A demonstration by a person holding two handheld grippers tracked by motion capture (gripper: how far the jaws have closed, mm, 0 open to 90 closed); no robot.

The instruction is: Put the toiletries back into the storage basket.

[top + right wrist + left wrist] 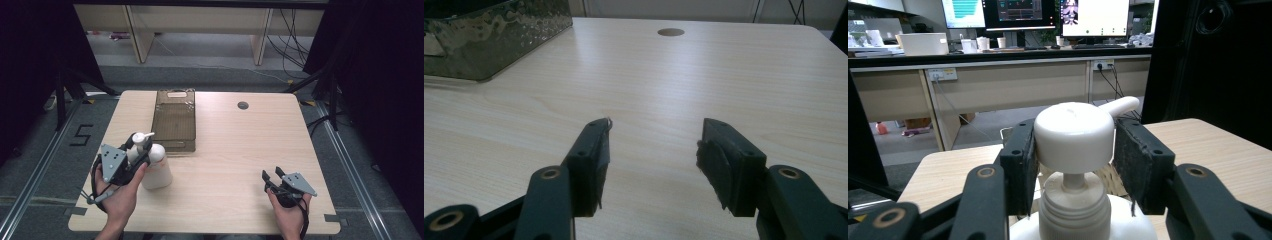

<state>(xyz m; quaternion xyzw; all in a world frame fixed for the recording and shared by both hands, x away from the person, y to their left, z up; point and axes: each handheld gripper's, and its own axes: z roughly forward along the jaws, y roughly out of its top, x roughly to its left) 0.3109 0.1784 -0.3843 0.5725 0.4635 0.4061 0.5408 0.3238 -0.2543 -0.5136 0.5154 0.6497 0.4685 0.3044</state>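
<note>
A white pump bottle stands upright on the wooden table at the front left. My left gripper comes at it from the left, and its jaws sit either side of the pump head. In the left gripper view both black pads lie against the head's sides, with the spout pointing away to the right. My right gripper rests low at the front right of the table. Its jaws stand wide apart with only bare wood between them.
A dark, translucent rectangular tray lies flat behind the bottle, toward the table's far edge; the right gripper view has it at the upper left. A round cable hole sits near the far edge. Desks and monitors stand beyond the table.
</note>
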